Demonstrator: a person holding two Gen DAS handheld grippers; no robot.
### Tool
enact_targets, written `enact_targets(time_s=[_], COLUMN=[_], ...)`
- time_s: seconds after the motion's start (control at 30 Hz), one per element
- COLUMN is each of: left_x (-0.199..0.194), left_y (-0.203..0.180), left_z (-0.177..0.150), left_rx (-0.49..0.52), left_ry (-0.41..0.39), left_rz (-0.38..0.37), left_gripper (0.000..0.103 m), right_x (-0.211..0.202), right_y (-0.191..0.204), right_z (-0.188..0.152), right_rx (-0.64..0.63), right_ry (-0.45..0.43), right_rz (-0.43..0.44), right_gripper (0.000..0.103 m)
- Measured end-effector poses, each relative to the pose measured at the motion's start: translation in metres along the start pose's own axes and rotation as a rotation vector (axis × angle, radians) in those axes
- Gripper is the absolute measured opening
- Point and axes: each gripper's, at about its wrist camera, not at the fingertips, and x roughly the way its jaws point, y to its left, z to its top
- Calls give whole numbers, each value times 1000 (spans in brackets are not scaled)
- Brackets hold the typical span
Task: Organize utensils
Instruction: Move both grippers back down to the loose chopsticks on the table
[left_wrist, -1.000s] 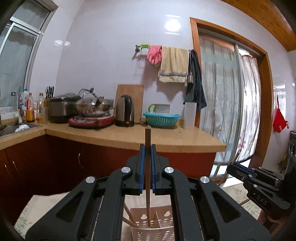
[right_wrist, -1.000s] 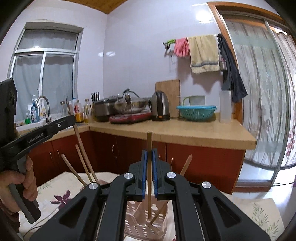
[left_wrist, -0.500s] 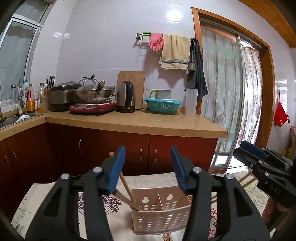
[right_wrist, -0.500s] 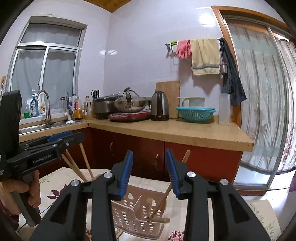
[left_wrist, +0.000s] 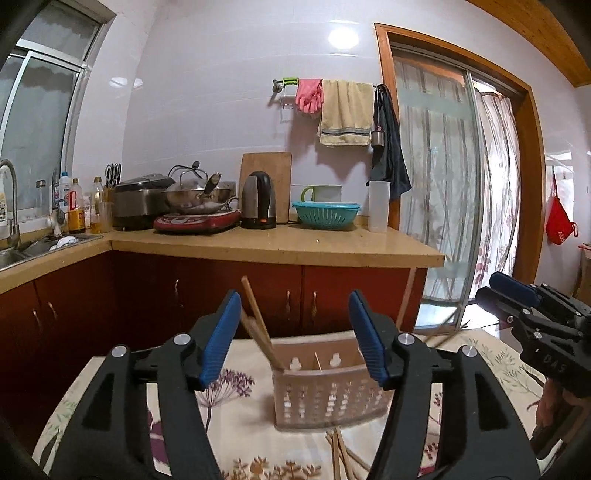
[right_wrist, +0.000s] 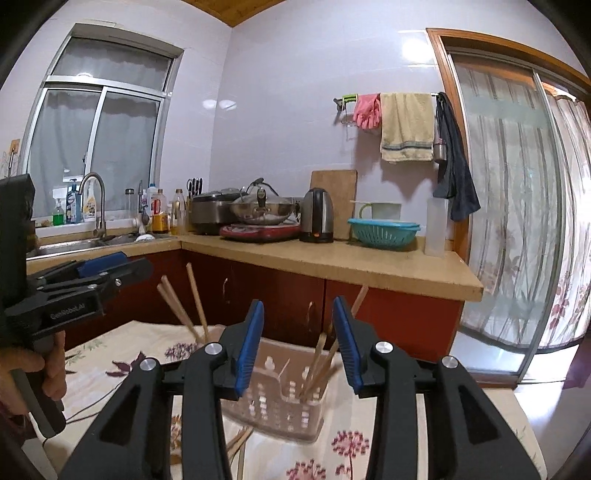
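Chopsticks (left_wrist: 258, 325): several standing in holder (left_wrist: 325, 391); more loose on cloth (left_wrist: 229, 424). Left gripper (left_wrist: 293, 332), right gripper (right_wrist: 297, 339): just spread, empty.

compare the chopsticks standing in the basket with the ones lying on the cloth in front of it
The chopsticks in the basket stand leaning, lower ends inside the basket; the loose chopsticks lie flat on the floral cloth, outside it. The standing ones are split between the basket's two ends; the loose ones lie in one small cluster. All look like plain wooden sticks.
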Motion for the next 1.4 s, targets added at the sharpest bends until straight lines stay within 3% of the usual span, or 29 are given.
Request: enact_targets(time_s=[0.43, 0.83, 1.13, 1.4], left_x=[-45, -64, -67, -59], left_y=[0, -12, -23, -29], left_z=[-72, -156, -200, -225], left_rx=[2, -15, -23, -23], left_ry=[120, 284, 374, 447], left_rz=[59, 52, 25, -2], left_gripper=[61, 61, 59, 51], right_x=[-34, -55, -60, -58], right_y=[7, 25, 33, 31], right_z=[-83, -164, -190, -197], right_rx=[68, 95, 80, 97], right_ry=[138, 254, 301, 321], right_rz=[-6, 29, 45, 47], right_gripper=[40, 40, 40, 40])
